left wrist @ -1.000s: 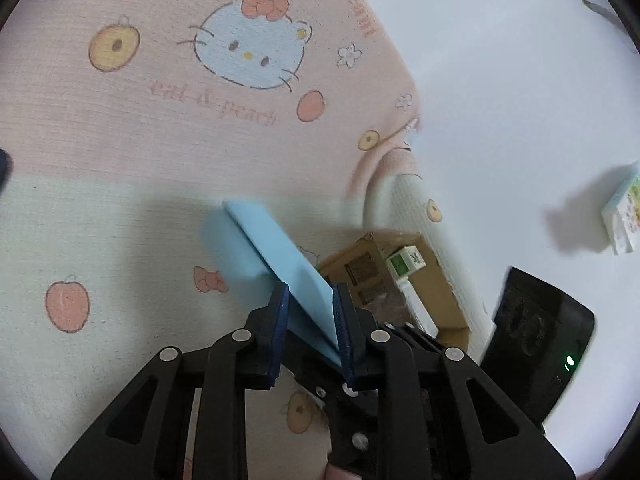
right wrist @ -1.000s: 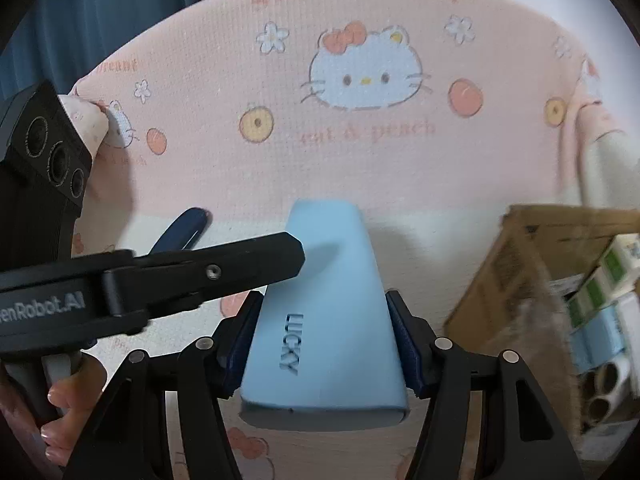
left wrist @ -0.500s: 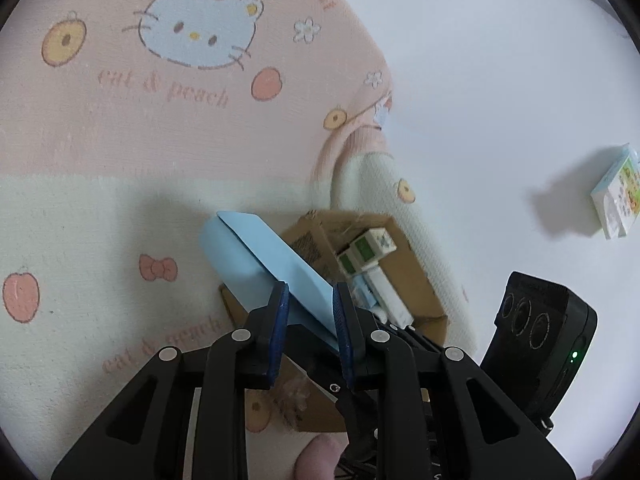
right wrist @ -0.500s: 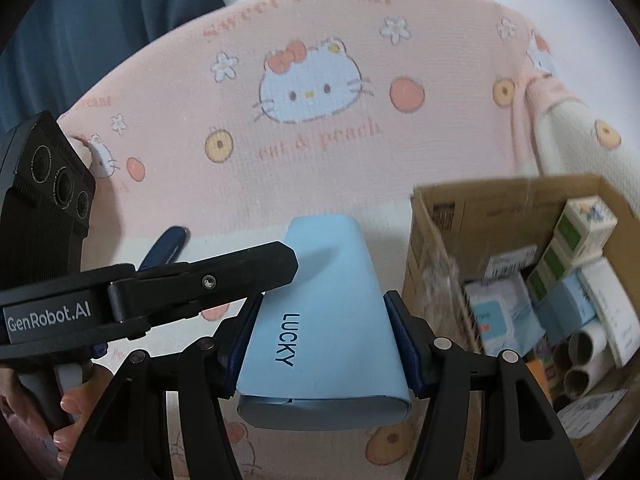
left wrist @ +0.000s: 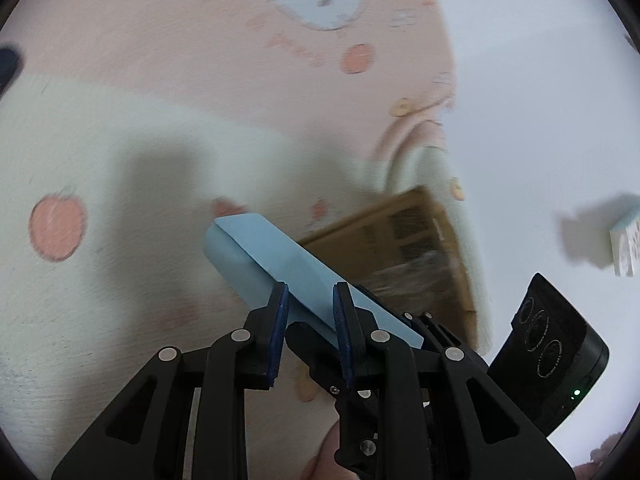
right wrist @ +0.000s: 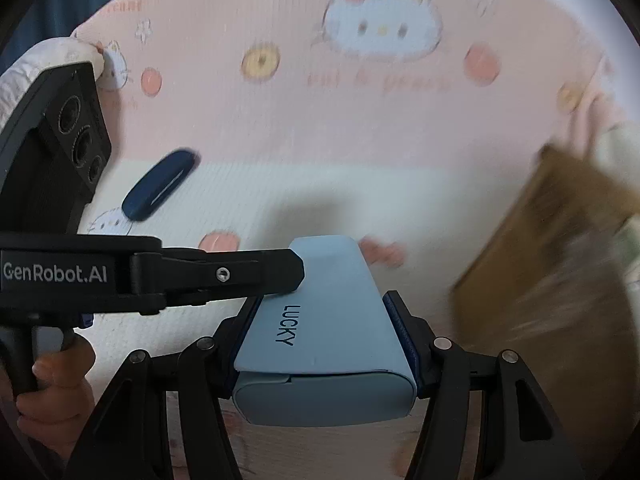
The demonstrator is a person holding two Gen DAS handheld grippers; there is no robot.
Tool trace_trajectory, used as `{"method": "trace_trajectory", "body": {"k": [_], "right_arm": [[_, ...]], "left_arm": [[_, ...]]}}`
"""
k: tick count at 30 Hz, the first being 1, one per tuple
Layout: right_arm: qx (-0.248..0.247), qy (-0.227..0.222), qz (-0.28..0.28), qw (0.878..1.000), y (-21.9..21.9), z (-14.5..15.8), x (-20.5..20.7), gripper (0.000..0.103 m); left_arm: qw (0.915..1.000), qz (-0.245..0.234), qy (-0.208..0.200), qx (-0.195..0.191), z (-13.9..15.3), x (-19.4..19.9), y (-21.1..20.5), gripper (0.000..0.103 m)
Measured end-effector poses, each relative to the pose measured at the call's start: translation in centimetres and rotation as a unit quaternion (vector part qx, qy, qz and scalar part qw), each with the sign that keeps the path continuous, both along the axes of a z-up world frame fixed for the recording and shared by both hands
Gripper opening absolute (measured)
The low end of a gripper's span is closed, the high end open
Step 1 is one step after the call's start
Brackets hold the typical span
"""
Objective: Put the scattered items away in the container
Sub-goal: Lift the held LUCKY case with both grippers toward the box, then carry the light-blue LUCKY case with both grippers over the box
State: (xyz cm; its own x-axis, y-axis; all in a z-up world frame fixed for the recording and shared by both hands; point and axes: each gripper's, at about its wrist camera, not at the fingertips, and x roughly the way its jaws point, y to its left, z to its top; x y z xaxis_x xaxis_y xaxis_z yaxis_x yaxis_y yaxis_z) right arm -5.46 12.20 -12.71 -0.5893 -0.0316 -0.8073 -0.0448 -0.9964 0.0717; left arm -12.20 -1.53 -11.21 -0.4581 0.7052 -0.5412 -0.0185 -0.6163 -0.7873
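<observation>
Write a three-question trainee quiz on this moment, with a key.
1. True or false: the right gripper is shut on the light blue case.
2. Which word is printed on the case? A) HAPPY B) LUCKY C) DREAM
3. Fill in: the dark blue object lies on the ____, apart from the cardboard box.

Key: 1 true. 2 B. 3 blanket. The left gripper also straddles the case; whether its pads touch it cannot be told.
</observation>
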Motion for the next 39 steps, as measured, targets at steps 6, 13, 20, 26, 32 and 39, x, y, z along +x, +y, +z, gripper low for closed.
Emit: {"method": "trace_trajectory", "body": {"k": [6, 13, 20, 26, 32, 39], "right_arm": [[-0.038, -0.053, 0.010, 0.998, 0.2, -4.7, -0.8, 0.058], [-0.065, -0.129, 0.003, 0.990, 0.5, -7.8, -0.3, 0.058], [-0.075, -0.158, -0.011, 0.985, 0.8, -8.6, -0.6, 0.060], [-0.084, -0.172, -0.014, 0.981, 1.0, -9.6, -1.7, 0.062], [-0.064, -0.157, 0.004, 0.986, 0.6, -9.5, -1.7, 0.063], [-0.056, -0.134, 0.007, 0.989, 0.7, -8.4, -0.8, 0.059]], "left_arm": [[0.9978, 0.003, -0.065, 0.004, -5.5, -0.7, -1.5, 0.024], [0.9952, -0.018, -0.092, -0.029, -7.9, -0.3, -0.8, 0.024], [0.9916, -0.011, -0.119, -0.050, -9.3, -0.5, -0.9, 0.040], [0.9895, 0.004, -0.144, 0.012, -10.9, -1.7, -1.9, 0.042], [0.9895, -0.007, -0.143, 0.025, -11.2, -2.4, -0.9, 0.041], [0.9929, -0.006, -0.118, 0.004, -10.1, -1.9, -0.7, 0.039]]}}
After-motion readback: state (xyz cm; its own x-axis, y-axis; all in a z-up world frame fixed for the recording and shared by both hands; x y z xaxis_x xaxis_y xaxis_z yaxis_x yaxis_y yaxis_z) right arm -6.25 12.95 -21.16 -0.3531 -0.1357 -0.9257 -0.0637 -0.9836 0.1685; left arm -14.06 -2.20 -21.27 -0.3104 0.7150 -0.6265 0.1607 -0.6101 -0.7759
